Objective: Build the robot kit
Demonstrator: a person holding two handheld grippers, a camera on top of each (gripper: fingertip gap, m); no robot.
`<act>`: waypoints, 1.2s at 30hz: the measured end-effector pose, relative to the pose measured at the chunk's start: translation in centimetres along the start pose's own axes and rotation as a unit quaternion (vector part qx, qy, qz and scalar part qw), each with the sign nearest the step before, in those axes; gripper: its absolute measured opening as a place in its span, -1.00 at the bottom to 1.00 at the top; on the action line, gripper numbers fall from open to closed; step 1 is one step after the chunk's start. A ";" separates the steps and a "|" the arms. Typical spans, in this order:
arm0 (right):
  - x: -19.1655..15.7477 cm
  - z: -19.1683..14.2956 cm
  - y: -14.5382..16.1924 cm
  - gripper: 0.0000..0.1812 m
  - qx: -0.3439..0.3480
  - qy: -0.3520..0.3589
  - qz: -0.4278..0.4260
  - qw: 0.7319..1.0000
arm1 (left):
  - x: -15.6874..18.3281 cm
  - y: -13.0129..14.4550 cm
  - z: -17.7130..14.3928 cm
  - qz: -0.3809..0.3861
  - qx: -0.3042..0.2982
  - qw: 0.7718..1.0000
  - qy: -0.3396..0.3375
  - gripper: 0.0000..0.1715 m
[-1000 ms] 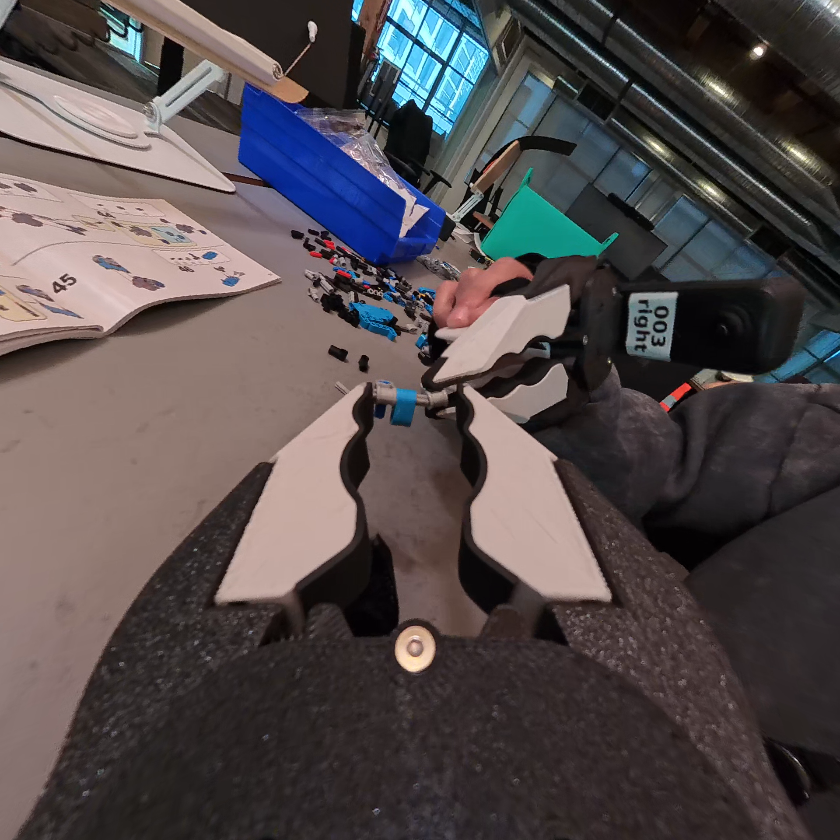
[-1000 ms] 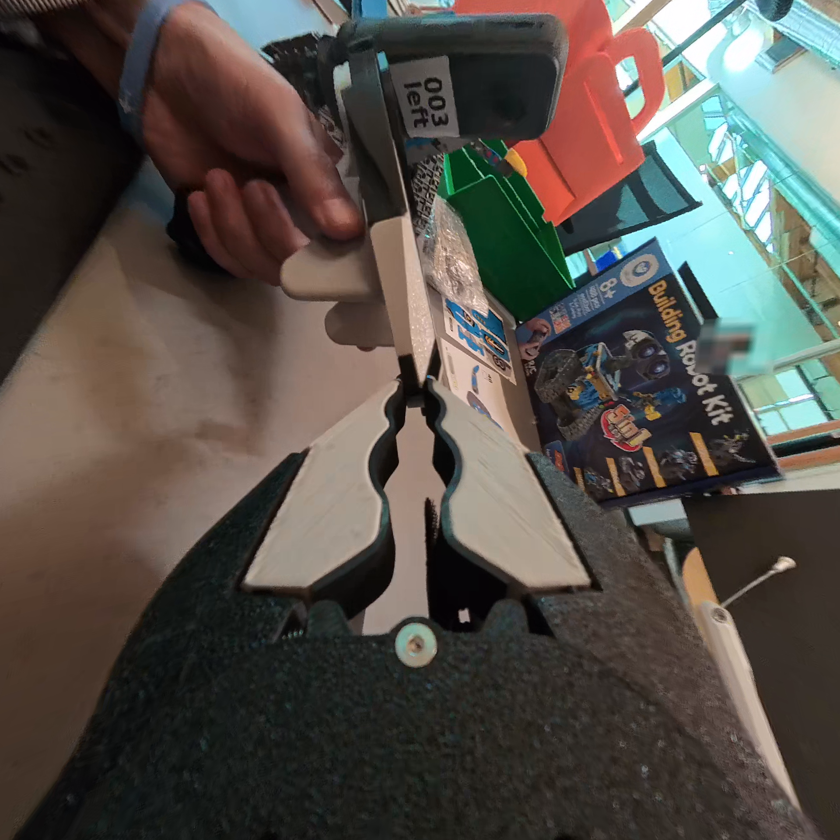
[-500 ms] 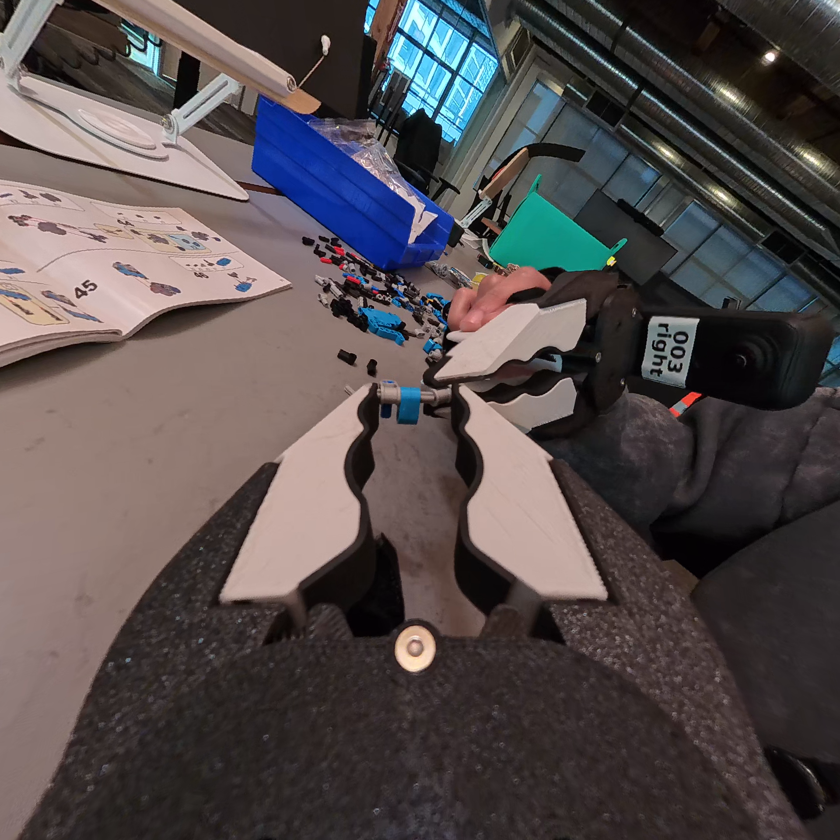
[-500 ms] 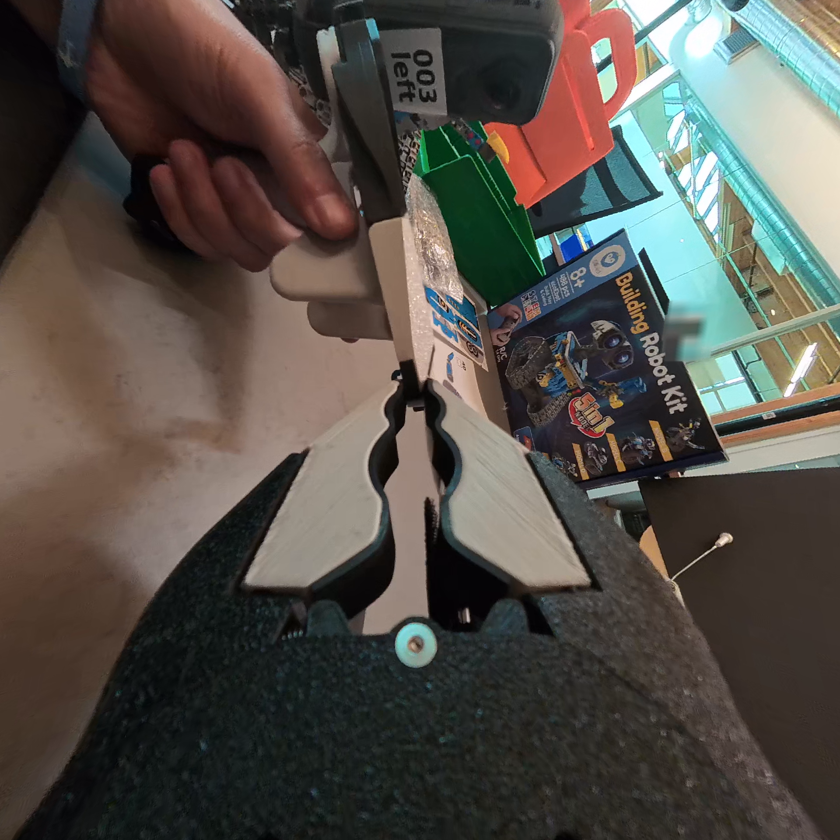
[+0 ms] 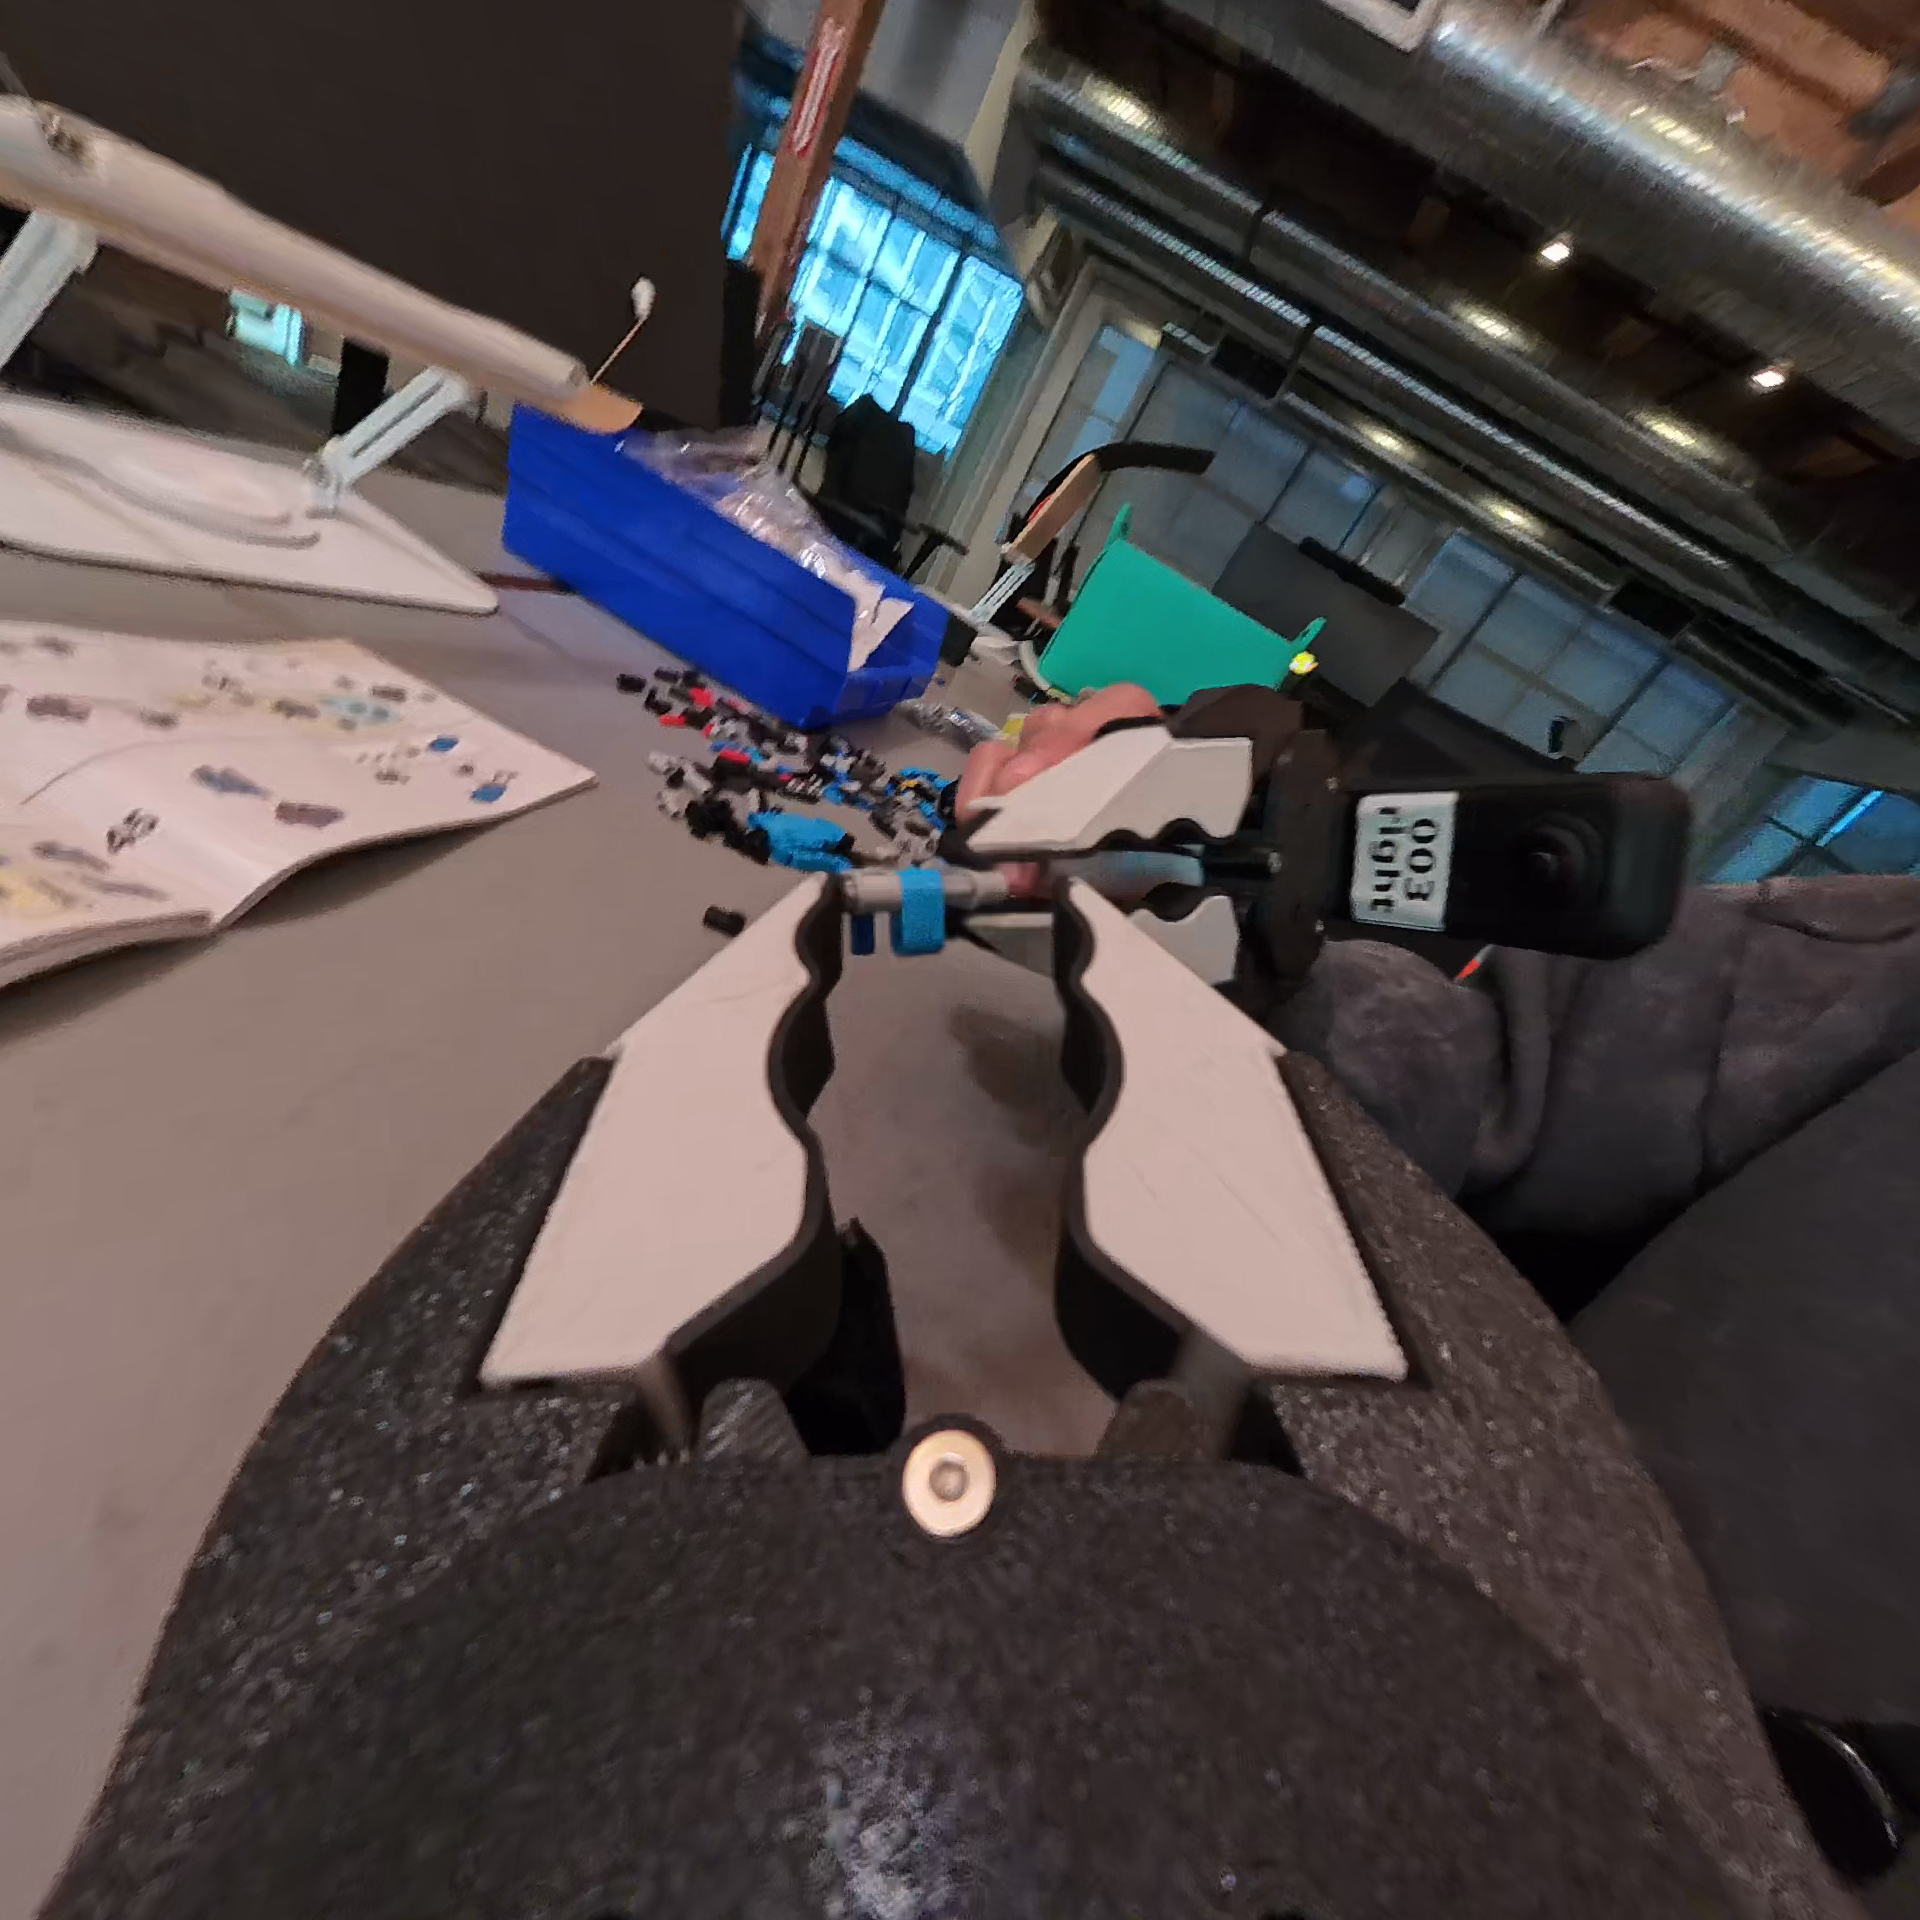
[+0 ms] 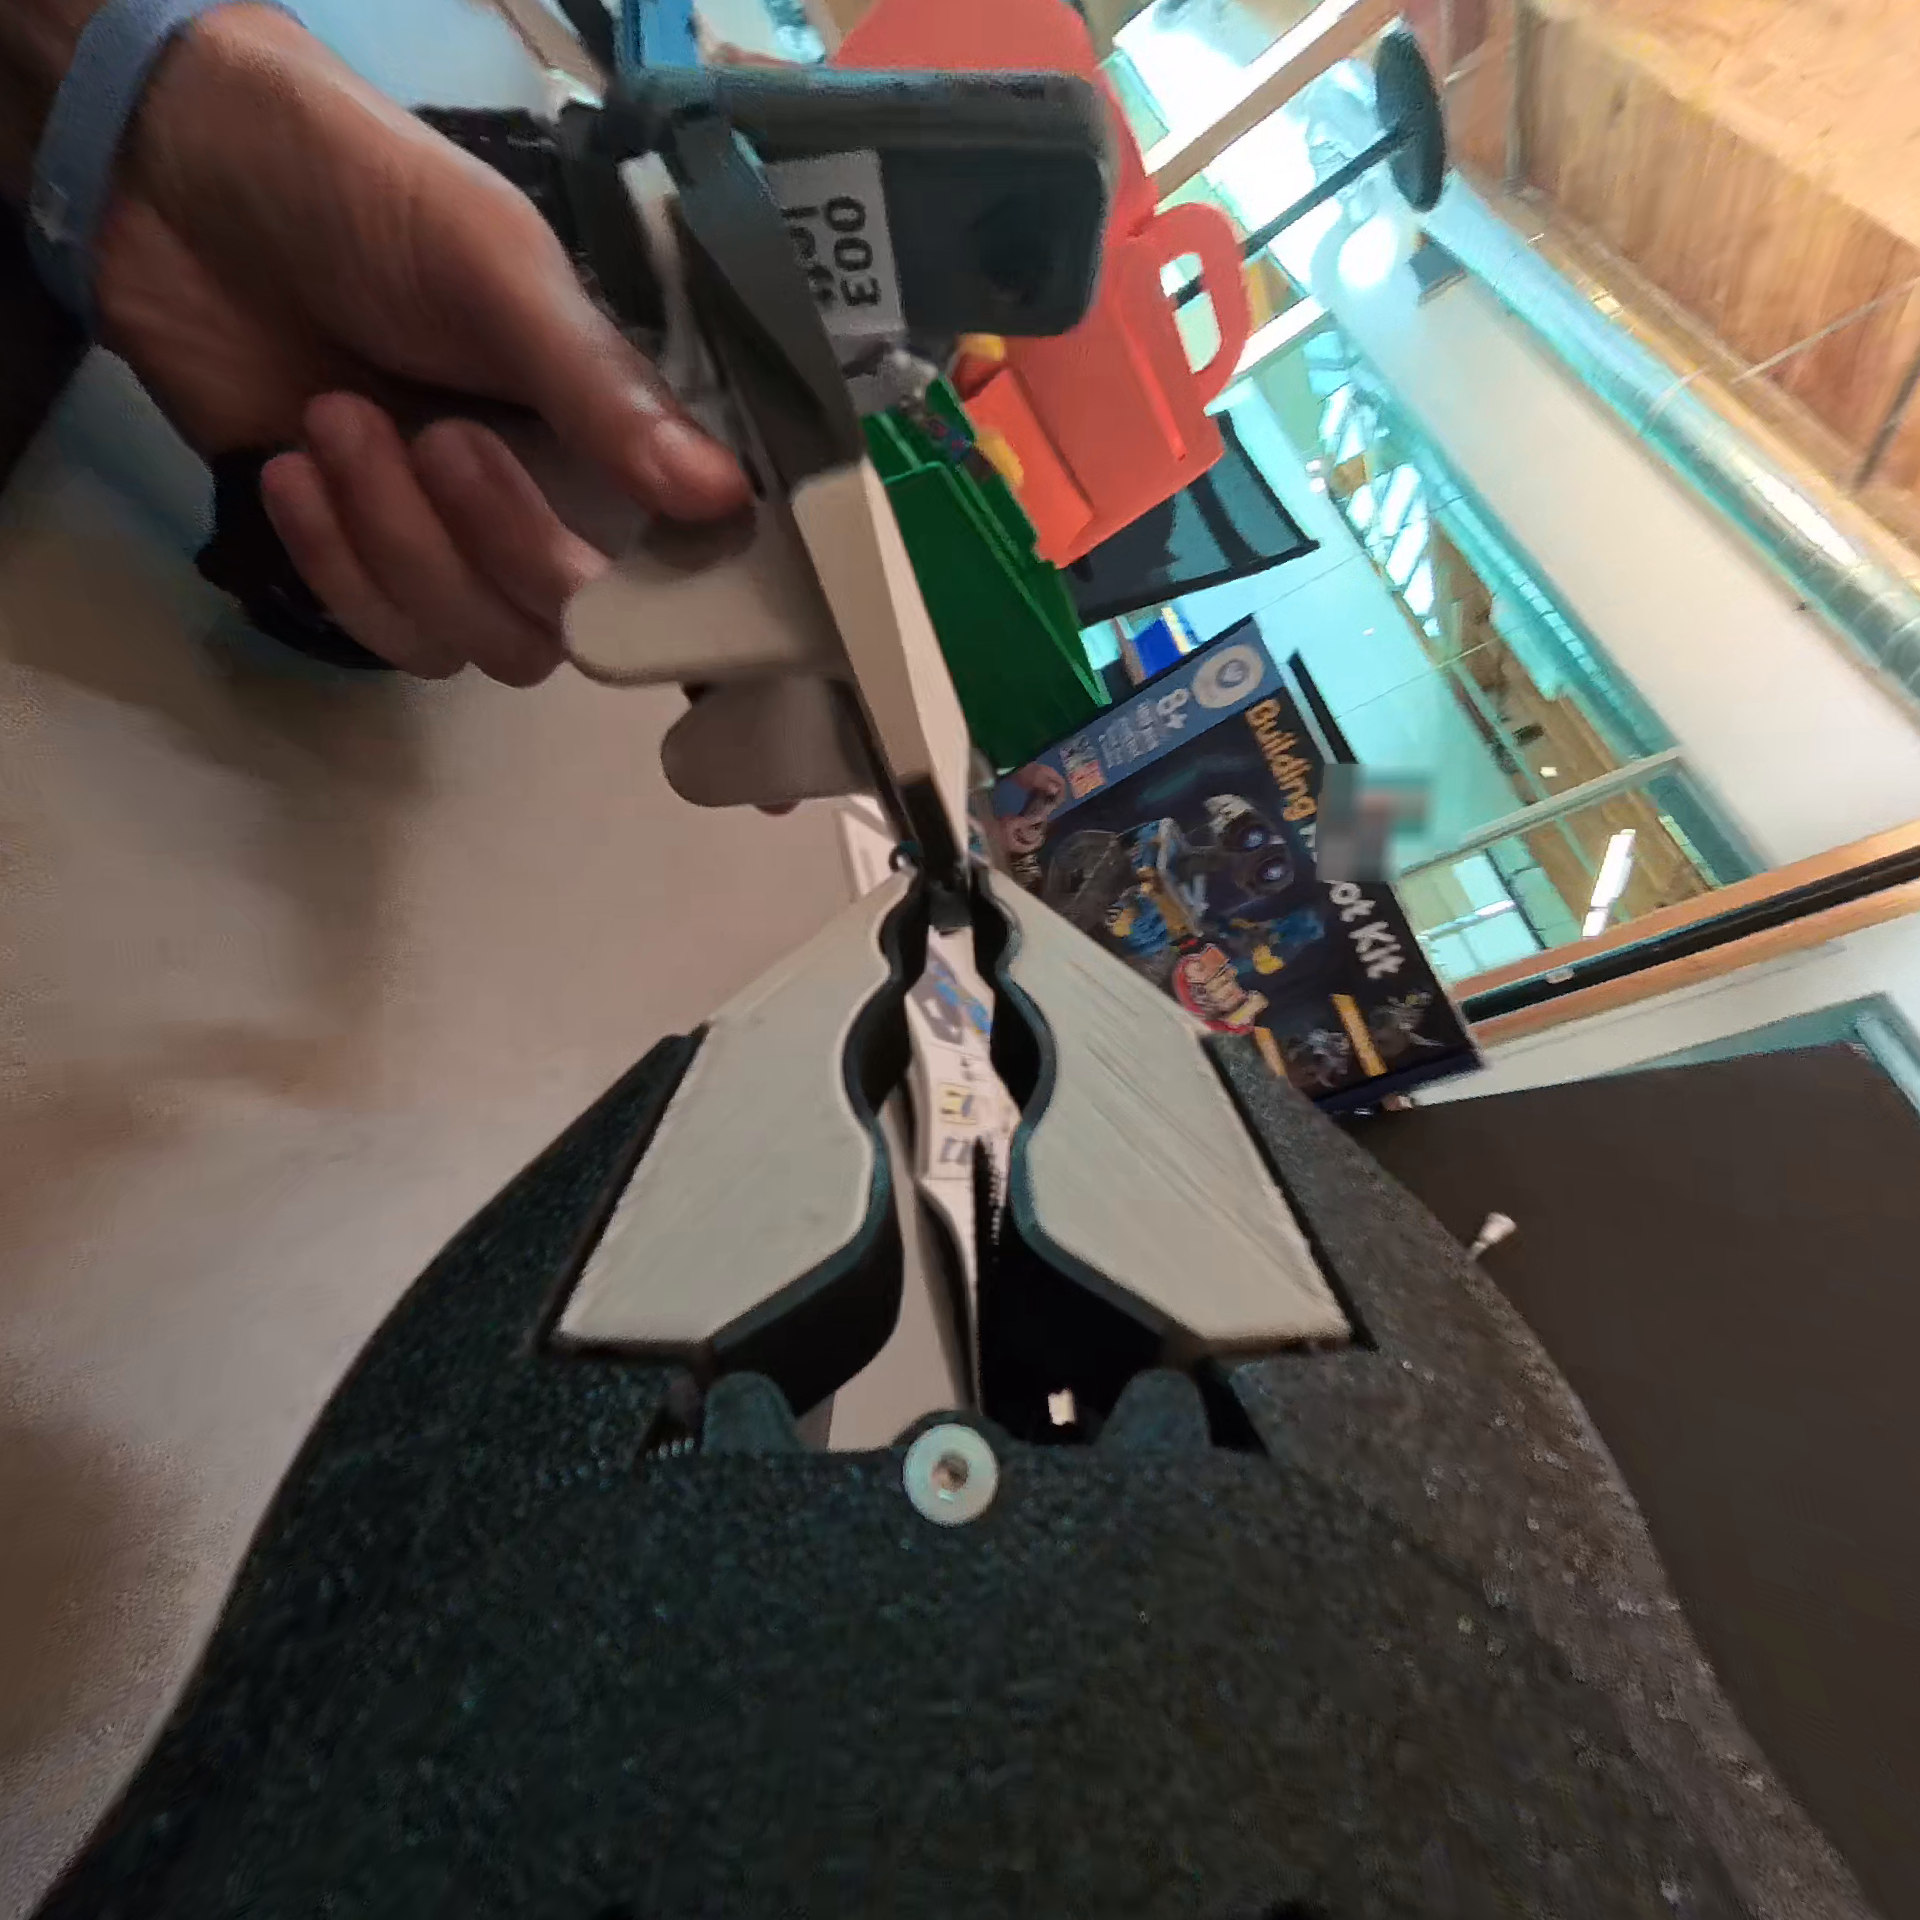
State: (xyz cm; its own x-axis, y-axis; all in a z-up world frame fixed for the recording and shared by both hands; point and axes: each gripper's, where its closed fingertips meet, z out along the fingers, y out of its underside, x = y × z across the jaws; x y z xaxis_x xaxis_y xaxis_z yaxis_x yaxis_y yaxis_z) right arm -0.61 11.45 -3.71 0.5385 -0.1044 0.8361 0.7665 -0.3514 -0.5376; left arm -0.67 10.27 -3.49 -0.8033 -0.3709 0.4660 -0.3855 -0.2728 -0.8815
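My left gripper is a little open around a short grey axle with blue pieces, held above the grey table. Its left finger touches the axle's end; its right finger stands slightly off the other end. My right gripper is shut on a small dark end of that axle. In the left wrist view the right gripper comes in from the right and a hand holds it. In the right wrist view a hand holds the left gripper, and one of its fingers comes down to my fingertips.
An open instruction booklet lies at the left. A pile of small black, blue and red parts lies before a blue bin. A green bin, an orange container and a kit box stand beyond. My left and right fingertips are right by each other.
My left gripper's fingers have spread slightly, so a small gap shows at the axle's right end. Both grippers have tilted and lifted a little; the right gripper stays shut.
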 end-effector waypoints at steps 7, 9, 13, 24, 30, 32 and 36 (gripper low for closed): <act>0.3 -0.6 -0.4 -0.92 0.022 -0.003 0.022 0.999 | -0.1 -0.6 -0.5 -0.014 0.015 1.000 0.011 -0.55; 0.0 -0.5 0.2 -0.92 0.013 -0.017 0.032 0.999 | -0.9 -0.7 -0.8 -0.022 0.020 1.000 -0.009 -0.55; -1.1 -0.2 2.6 -0.92 -0.012 -0.084 0.117 0.989 | -3.4 -0.2 -2.0 -0.007 0.001 0.995 -0.097 -0.54; -3.7 1.3 6.1 -0.92 -0.090 -0.158 0.214 0.960 | -9.5 3.7 -9.9 0.042 -0.222 0.878 -0.423 -0.61; -3.0 1.1 6.0 -0.92 -0.082 -0.150 0.216 0.961 | -12.4 4.0 -9.5 0.042 -0.210 0.882 -0.420 -0.53; -3.0 1.0 5.7 -0.92 -0.078 -0.150 0.210 0.963 | -13.5 3.7 -9.3 0.053 -0.222 0.876 -0.425 -0.48; -3.1 1.0 6.0 -0.91 -0.082 -0.148 0.201 0.965 | -14.5 4.6 -9.1 0.045 -0.249 0.868 -0.426 -0.53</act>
State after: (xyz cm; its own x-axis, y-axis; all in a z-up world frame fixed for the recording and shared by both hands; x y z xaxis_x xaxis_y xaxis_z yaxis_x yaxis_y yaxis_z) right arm 2.66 10.65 -9.63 0.8760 -0.0019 0.4824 0.4216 -0.4829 -0.7675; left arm 5.12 22.46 -14.99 -0.2938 -0.9513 0.0934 -0.6581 0.1305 -0.7416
